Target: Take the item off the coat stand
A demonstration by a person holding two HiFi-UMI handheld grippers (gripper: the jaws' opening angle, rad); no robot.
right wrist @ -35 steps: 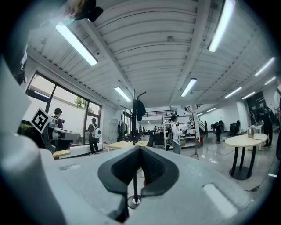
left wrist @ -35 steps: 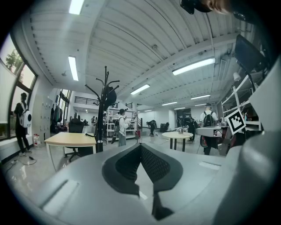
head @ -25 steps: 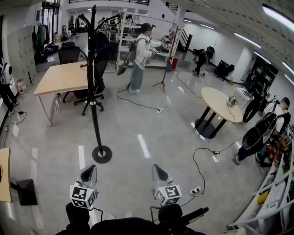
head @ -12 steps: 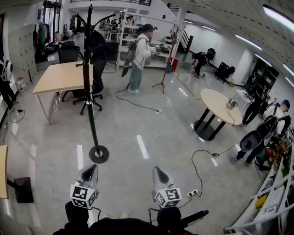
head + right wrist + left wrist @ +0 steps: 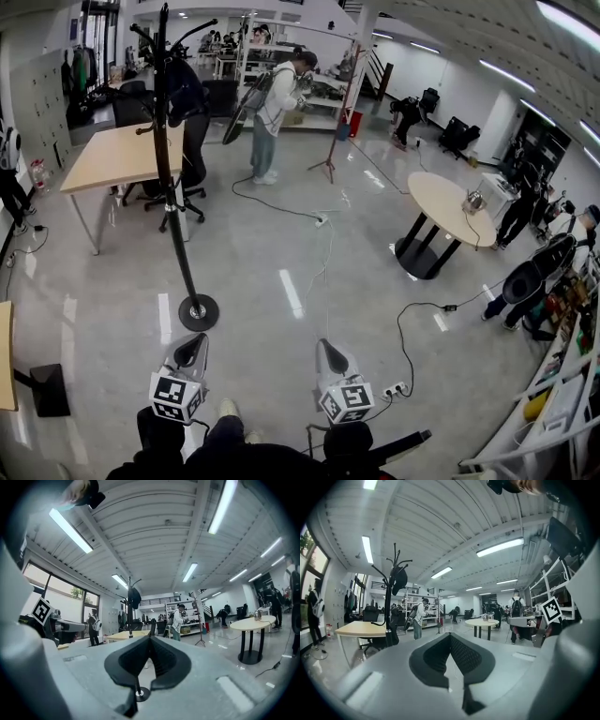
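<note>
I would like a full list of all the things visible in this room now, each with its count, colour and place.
coat stand: one, black, on the floor left of centre
hanging item: one, dark, on an upper hook of the coat stand
rectangular table: one, light wood, behind the stand
office chair: one, black, beside that table
round table: one, pale top, black foot, at the right
cables: several, black and white, across the floor
power strip: one, white, bottom right floor
standing person: one, light jacket, at the back
left hand-held gripper: one, grey, shut, empty
right hand-held gripper: one, grey, shut, empty
</note>
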